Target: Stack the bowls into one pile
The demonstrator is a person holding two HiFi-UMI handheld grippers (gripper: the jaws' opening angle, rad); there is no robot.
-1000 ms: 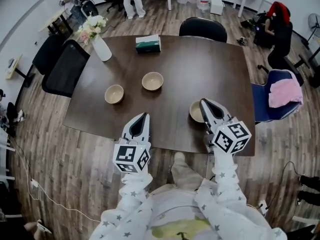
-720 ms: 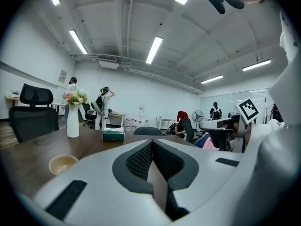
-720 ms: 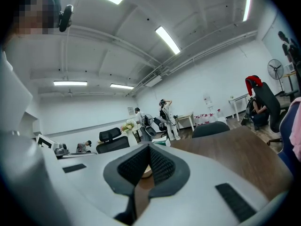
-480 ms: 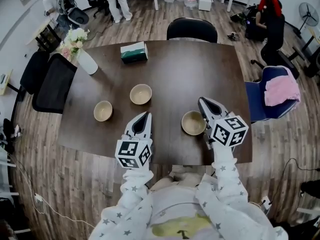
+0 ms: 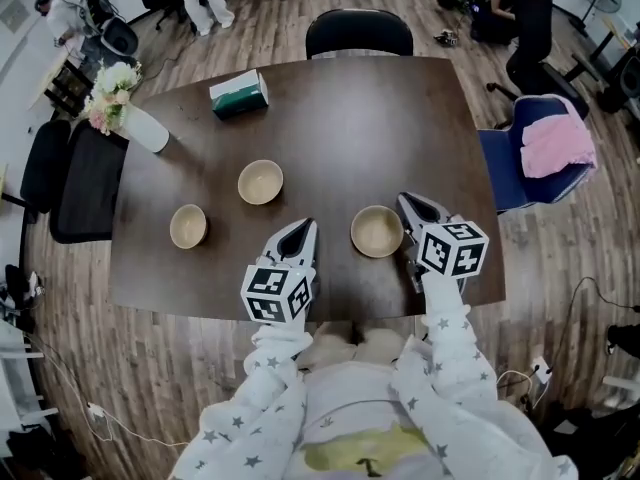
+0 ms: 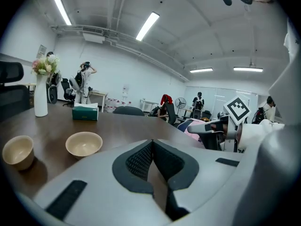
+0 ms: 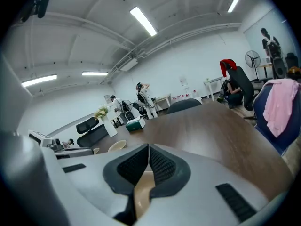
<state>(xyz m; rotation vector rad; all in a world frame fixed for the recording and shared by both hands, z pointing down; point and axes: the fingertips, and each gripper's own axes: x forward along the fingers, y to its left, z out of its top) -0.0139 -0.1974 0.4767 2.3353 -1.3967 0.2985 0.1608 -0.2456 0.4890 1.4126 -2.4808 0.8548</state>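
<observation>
Right gripper (image 5: 405, 202): jaws pressed together, empty, just beside a bowl (image 5: 377, 231);
Left gripper (image 5: 305, 228): pressed together, empty;
Risk: closed jaws may shove the bowl off the table's (image 5: 400, 108) near edge

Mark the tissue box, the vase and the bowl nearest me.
tissue box (image 5: 238, 94), head view, middle of the box.
vase (image 5: 147, 131), head view, its white body.
nearest bowl (image 5: 377, 231), head view, its inside.

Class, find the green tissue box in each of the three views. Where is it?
Head view: tissue box, upper left.
Left gripper view: tissue box, left of centre, at mid-height.
Right gripper view: tissue box, just left of centre, above the jaws.
Shared landmark: flower vase, left of the box in every view.
</observation>
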